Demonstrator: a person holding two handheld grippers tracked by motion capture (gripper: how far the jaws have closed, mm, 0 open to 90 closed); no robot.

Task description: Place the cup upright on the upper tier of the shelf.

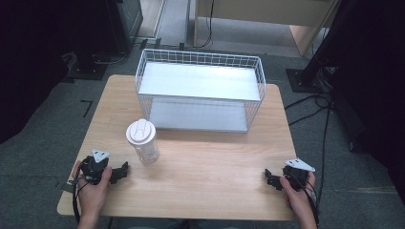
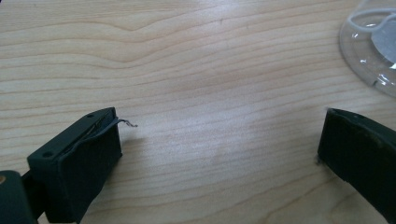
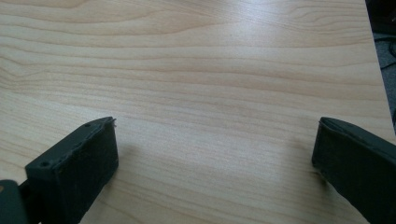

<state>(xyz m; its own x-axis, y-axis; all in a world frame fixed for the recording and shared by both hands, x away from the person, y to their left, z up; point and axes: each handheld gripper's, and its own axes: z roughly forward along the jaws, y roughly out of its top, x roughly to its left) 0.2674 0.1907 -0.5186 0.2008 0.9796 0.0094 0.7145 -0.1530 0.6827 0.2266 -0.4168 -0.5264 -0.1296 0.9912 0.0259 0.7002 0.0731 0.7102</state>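
A wooden table (image 1: 205,162) is seen, with a white wire basket (image 1: 200,90) standing at its far side; nothing is seen inside. Near the left gripper (image 1: 123,171), yet apart from it, a clear cup (image 1: 142,141) with a white lid stands upright; its contents cannot be made out. The right gripper (image 1: 270,177) is held well apart. Both grippers' jaws are spread wide, with nothing held.

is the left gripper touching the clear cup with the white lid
Apart. In the high view bare tabletop shows between the left gripper and the clear cup; its jaws stand open.
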